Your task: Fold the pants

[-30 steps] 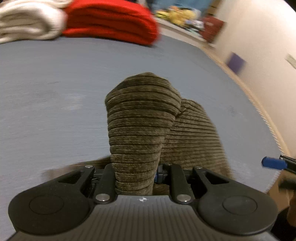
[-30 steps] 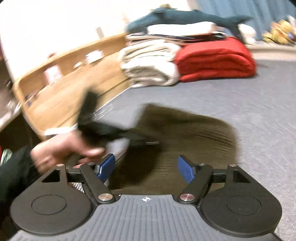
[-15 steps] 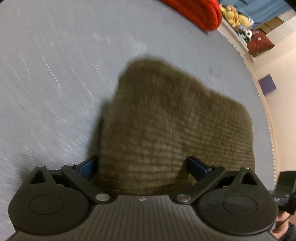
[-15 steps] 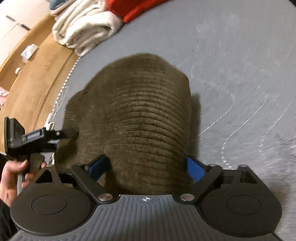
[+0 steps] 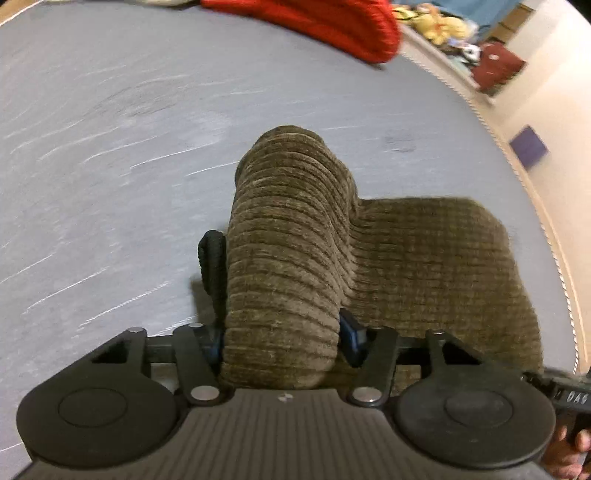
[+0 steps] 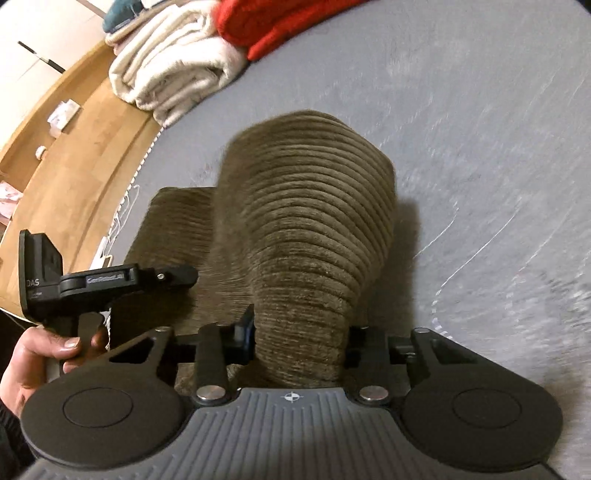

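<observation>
Your left gripper (image 5: 280, 339) and right gripper (image 6: 299, 339) are both closing, each with a bunched ridge of the brown corduroy pants (image 5: 424, 266) between its jaws, on the grey bed (image 5: 110, 147). Grab only the top layer and the fold may slide apart when lifted.

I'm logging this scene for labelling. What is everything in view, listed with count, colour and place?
pants: one, olive-brown corduroy, on the grey surface, bunched in both grips
grey surface: one, under everything
red blanket: one, folded, far edge
cream blanket: one, folded, beside the red
wooden shelf: one, along the edge
plush toys: several, yellow, blurred, far
left hand-held gripper: black, closing on a pants fold
right hand-held gripper: black, closing on a pants fold
left hand: holding its handle
</observation>
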